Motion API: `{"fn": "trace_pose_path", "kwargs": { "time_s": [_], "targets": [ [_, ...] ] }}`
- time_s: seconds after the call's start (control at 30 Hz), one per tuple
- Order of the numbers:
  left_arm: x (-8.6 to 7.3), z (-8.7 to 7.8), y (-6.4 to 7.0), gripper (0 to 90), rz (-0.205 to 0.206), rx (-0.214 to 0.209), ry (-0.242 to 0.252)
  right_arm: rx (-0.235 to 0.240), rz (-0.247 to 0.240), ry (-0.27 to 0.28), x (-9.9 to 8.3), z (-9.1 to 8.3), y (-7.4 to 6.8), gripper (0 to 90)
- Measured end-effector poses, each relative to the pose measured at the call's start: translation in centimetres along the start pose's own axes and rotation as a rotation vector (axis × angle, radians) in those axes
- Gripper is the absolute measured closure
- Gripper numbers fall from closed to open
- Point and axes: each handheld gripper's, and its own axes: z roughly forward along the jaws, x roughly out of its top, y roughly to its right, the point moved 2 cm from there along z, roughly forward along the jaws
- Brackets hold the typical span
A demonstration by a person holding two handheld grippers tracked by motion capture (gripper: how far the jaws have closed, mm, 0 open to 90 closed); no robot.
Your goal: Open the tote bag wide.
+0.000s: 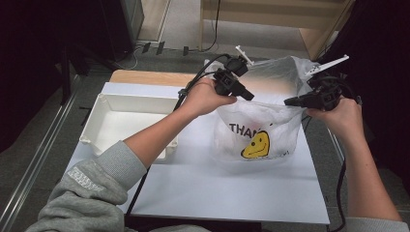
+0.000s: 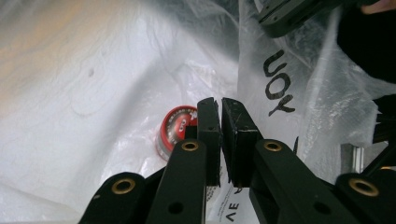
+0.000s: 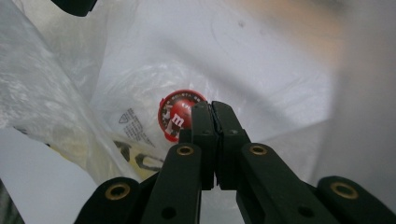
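A clear plastic bag [image 1: 263, 128] with a yellow smiley and black "THANK YOU" print stands on the white board [image 1: 232, 193], its mouth pulled open. My left gripper [image 1: 247, 95] is shut on the near-left part of the bag's rim. My right gripper [image 1: 289, 102] is shut on the right part of the rim. In the left gripper view the left gripper [image 2: 220, 105] pinches thin film above a round red candy tin [image 2: 173, 128] lying at the bag's bottom. Past the right gripper [image 3: 212, 106], the same red tin [image 3: 175, 114] lies inside the bag [image 3: 56, 107].
A white, shallow plastic tray [image 1: 96, 108] sits on the board to the left of the bag. A wooden tabletop edge [image 1: 150, 76] lies behind it. Black cables trail from both grippers. A metal rail [image 1: 38, 159] runs along the floor at the left.
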Motion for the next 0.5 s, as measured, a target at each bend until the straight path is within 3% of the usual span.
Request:
{"fn": "trace_pose_path", "kwargs": {
  "time_s": [0.37,0.5],
  "targets": [
    [-2.2,0.3,0.5,85.5,-0.016,-0.033,0.007,-0.009,0.014,-0.009,-2.2,-0.1,-0.4,90.0],
    [-2.9,0.6,0.4,84.9,-0.002,-0.016,0.003,-0.020,0.030,0.000,-3.3,-0.3,-0.1,89.9]
  ]
}}
